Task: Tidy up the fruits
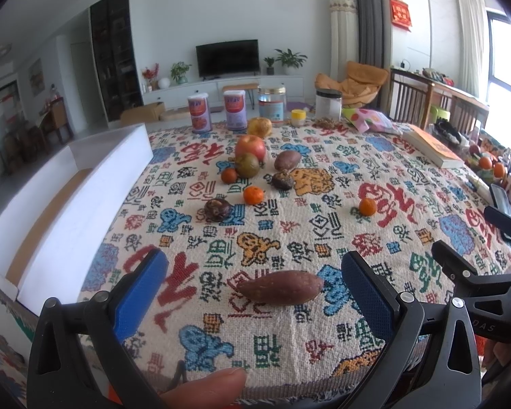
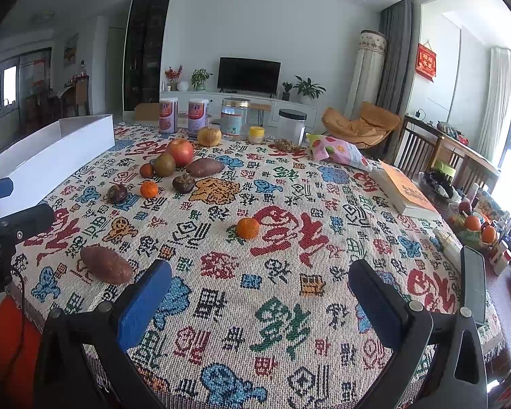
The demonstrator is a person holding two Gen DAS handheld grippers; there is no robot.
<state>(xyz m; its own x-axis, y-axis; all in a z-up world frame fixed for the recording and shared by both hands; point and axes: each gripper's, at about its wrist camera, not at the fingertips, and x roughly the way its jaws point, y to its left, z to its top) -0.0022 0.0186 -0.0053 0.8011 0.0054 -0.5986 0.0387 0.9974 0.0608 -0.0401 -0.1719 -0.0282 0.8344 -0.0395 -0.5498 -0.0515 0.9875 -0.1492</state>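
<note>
A sweet potato (image 1: 280, 292) lies on the patterned tablecloth (image 1: 289, 218) between the open fingers of my left gripper (image 1: 253, 293), apart from both pads; it also shows in the right wrist view (image 2: 106, 264). Farther back lie a red apple (image 1: 250, 147), a green-brown fruit (image 1: 247, 165), a second sweet potato (image 1: 287, 160), two dark wrinkled fruits (image 1: 217, 209), and small oranges (image 1: 253, 195). One orange (image 2: 247, 228) lies alone ahead of my right gripper (image 2: 259, 301), which is open and empty above the cloth.
A white open box (image 1: 64, 184) stands along the table's left edge. Cans (image 1: 199, 112), jars (image 1: 272, 104), a snack bag (image 1: 371, 119) and a book (image 1: 432, 146) line the back and right. A fruit bowl (image 2: 477, 228) sits right of the table.
</note>
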